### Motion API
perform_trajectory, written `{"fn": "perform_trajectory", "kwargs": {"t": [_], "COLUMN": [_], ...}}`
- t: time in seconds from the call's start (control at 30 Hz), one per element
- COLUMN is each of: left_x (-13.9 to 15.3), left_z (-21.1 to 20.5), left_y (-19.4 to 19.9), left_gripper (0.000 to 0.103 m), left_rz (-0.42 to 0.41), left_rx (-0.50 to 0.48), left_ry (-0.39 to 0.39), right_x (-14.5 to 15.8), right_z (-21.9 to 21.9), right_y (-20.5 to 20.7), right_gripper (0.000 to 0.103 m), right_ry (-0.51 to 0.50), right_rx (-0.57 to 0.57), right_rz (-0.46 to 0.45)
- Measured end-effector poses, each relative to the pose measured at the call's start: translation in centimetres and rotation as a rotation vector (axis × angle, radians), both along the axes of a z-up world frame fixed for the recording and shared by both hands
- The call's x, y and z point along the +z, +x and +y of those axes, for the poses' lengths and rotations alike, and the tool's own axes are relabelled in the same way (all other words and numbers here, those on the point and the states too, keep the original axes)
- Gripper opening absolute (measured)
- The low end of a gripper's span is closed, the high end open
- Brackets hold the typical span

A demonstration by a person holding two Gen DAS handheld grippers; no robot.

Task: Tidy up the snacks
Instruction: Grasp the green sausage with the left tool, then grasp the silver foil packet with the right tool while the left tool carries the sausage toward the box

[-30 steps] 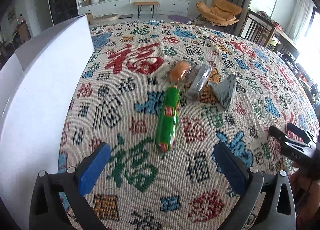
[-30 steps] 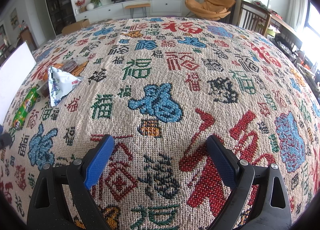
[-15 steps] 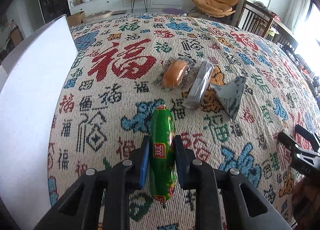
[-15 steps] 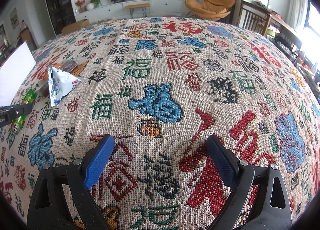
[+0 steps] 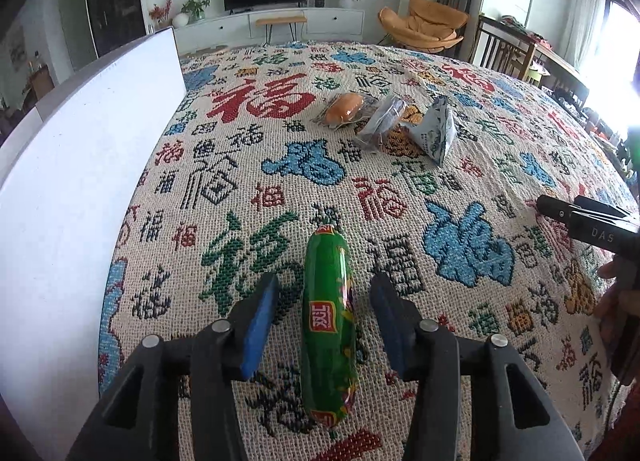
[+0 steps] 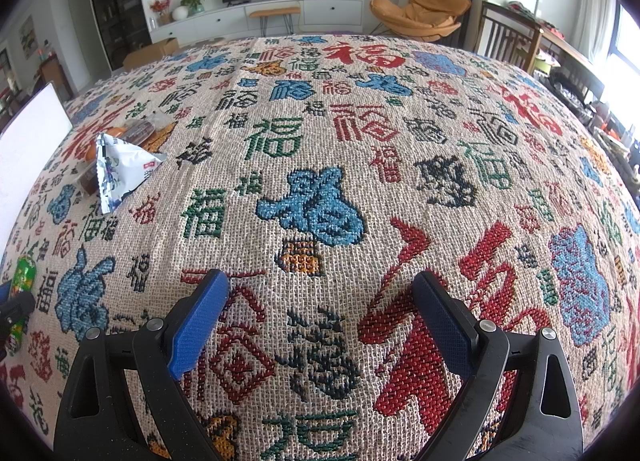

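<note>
A green sausage snack (image 5: 328, 325) lies lengthwise on the patterned cloth between the fingers of my left gripper (image 5: 324, 289). Its jaws are opening, and a gap shows on each side of the sausage, so the pads do not press it. Farther back lie an orange bun in clear wrap (image 5: 344, 109), a dark snack in a clear wrapper (image 5: 382, 121) and a white-blue triangular packet (image 5: 436, 133). My right gripper (image 6: 320, 281) hovers open over bare cloth with nothing between its fingers. In its view the packet (image 6: 120, 165) is at the left and the sausage (image 6: 22, 273) at the far left edge.
A tall white box wall (image 5: 80, 181) stands along the left side of the cloth. The right gripper's black body (image 5: 580, 221) and a hand reach in from the right edge. Chairs and a TV cabinet stand beyond the table.
The left gripper came down around the green sausage, shut on it half a second ago, and its jaws have since parted. The right gripper has not moved.
</note>
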State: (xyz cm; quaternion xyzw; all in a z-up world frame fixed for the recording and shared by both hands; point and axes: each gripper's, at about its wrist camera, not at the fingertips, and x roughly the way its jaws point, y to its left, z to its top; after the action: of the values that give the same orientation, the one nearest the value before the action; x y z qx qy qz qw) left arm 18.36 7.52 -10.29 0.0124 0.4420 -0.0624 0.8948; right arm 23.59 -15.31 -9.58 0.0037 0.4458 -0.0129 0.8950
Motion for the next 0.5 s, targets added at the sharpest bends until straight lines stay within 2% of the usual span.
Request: {"fn": "perform_trajectory", "kwargs": {"t": [0.23,0.3,0.37,0.4,0.43,0.5], "left_x": [0.0,0.0,0.1,0.2,0.3,0.4], "left_z": [0.0,0.1,0.1,0.2,0.3,0.6], "left_y": [-0.1,-0.2,-0.4,-0.5,-0.5,-0.3], "left_gripper": [0.052,0.051,0.043,0.029,0.023,0.023], "left_rz": [-0.018,-0.014,-0.004,0.001,0.011,0.030], "left_rx": [0.010,0.019,0.026,0.030,0.031,0.043], "left_ry": [0.016,0.012,0.001,-0.005,-0.020,-0.052], "right_x": [0.0,0.4,1.9,2.7,3.5,4.1], "right_z": [0.1,0.4,1.8,2.8,4.2,7.0], "right_y": [0.0,0.6,1.2,1.4,2.1,3.8], "right_gripper": [0.095,0.095,0.095,0.093,0.093,0.093], "right_ry": [-0.006,-0.032,0.029,0.067,0.083,0.085], "right_rx": [0.002,0.004,0.099,0.165,0.234,0.342], "right_rz": [0.003,0.030,-0.025,-0.068,-0.099,-0.091]}}
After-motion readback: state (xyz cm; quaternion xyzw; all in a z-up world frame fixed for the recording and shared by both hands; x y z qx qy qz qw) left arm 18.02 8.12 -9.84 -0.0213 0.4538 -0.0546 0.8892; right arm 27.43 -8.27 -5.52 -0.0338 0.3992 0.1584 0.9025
